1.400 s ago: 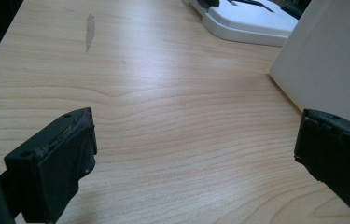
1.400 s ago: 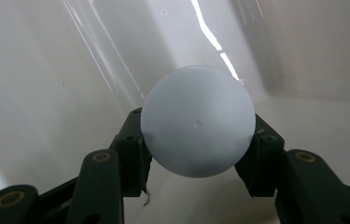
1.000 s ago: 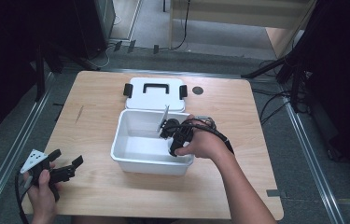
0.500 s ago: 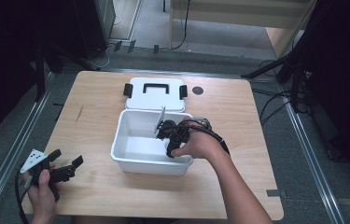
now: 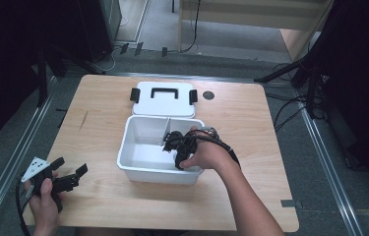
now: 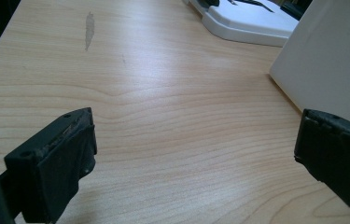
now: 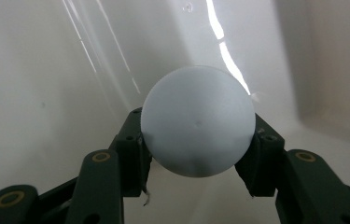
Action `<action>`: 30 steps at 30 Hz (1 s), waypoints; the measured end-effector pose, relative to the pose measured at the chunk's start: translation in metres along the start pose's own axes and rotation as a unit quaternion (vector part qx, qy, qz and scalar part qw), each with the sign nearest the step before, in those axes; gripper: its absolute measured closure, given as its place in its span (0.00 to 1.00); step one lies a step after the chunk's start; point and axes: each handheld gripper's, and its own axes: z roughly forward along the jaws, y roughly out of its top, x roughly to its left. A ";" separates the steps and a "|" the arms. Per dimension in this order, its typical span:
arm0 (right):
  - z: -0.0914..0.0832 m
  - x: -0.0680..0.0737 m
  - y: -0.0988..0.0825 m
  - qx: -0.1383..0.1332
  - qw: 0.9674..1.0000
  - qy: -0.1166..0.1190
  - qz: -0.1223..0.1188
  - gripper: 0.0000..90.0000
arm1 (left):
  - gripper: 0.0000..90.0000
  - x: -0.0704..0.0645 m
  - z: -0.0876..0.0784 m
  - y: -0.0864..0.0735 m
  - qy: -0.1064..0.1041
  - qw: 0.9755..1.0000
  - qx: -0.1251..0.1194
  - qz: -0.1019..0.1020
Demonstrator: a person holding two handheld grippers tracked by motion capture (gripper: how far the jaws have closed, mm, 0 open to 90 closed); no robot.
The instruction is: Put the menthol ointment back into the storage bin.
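Inside the white bin (image 5: 138, 167) on the wooden surface (image 5: 251, 128), the right tongs (image 7: 197, 154) clamp a white ball (image 7: 197, 127) between their jaws, while the left tongs (image 5: 69, 177) rest wide apart near the surface's front left corner, holding nothing
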 end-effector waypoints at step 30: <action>0.007 0.001 0.003 0.033 0.999 0.000 0.001 0.49 | 0.00 0.000 0.000 0.000 0.002 1.000 0.000 0.000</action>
